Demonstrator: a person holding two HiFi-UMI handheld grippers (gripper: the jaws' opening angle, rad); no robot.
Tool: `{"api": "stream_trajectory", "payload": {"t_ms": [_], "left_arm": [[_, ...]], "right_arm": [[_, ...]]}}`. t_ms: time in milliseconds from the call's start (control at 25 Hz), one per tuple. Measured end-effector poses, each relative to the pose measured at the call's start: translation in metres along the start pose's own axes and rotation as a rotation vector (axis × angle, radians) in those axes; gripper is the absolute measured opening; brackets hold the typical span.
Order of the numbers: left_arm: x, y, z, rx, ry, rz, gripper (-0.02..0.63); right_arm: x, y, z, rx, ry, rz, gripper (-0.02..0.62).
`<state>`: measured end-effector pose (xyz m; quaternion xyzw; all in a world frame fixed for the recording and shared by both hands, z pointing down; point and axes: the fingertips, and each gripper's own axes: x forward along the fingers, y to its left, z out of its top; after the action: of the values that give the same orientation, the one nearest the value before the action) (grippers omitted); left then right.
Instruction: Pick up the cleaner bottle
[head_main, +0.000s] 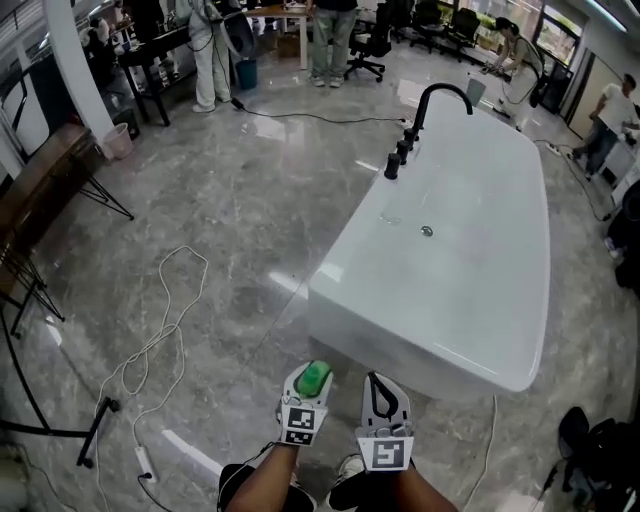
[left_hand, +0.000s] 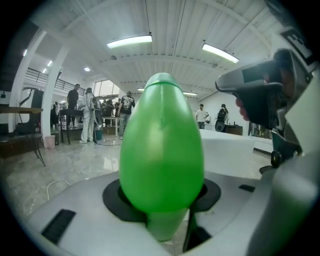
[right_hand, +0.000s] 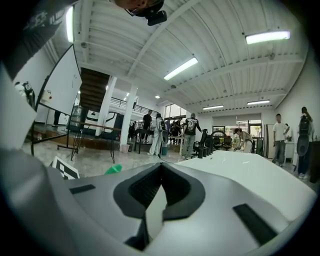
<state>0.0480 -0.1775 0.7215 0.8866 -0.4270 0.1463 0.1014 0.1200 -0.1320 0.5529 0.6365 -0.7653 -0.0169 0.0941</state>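
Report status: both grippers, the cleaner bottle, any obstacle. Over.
Left gripper shut on green cleaner bottle. Right gripper shut, empty. White bathtub ahead, no contact.

I am holding both grippers side by side. The left gripper is clamping the cleaner bottle; the right gripper is holding its jaws together, empty.

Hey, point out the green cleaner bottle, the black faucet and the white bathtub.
green cleaner bottle (left_hand: 161, 150): left gripper view, middle of its body.
black faucet (head_main: 419, 118): head view, its upright stem.
white bathtub (head_main: 400, 345): head view, its near end wall.
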Motion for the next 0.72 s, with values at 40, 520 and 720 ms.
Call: {"api": "stream_trajectory", "payload": {"t_ms": [40, 520, 720], "left_arm": [[-0.009, -0.002, 0.026, 0.006, 0.002, 0.005, 0.184], [-0.102, -0.055, 0.281, 0.000, 0.067, 0.006, 0.184], [-0.130, -0.088, 0.350, -0.038, 0.025, 0.008, 0.184]], "right_arm": [[-0.005, -0.007, 0.022, 0.002, 0.007, 0.000, 0.015], [-0.082, -0.100, 0.230, 0.010, 0.069, -0.032, 0.016], [-0.123, -0.139, 0.252, 0.028, 0.095, -0.091, 0.016]]}}
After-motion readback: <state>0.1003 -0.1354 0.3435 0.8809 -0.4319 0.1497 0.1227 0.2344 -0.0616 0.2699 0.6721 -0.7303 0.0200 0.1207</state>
